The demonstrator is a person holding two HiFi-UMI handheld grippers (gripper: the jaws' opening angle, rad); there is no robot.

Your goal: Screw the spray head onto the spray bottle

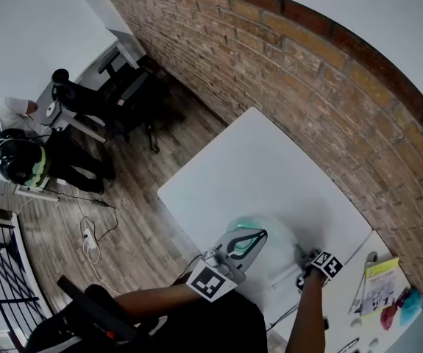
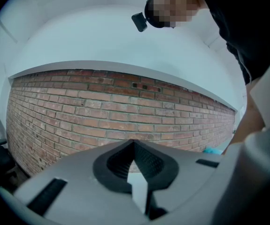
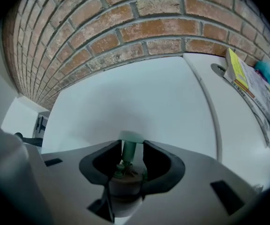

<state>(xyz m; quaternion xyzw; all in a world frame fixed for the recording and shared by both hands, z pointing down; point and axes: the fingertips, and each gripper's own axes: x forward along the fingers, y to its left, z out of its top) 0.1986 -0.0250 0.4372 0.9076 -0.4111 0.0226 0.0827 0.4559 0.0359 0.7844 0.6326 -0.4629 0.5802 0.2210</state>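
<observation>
The right hand-held gripper (image 3: 129, 146) was pointed steeply down over the white surface (image 1: 270, 168), and its jaws were clenched on the spray head (image 3: 125, 179). A green stem with a white tip was seen standing out between the pads. The left hand-held gripper (image 2: 134, 144) was held about level and aimed at the brick wall (image 1: 307, 72); its jaws were pressed together with nothing between them. In the head view, a pale green rounded shape (image 1: 277, 230) was seen on the surface just beyond the left hand-held gripper and beside the right one. It was too blurred to be told for certain as the spray bottle. A yellow booklet (image 1: 382, 282) was laid on an adjoining surface at the right.
</observation>
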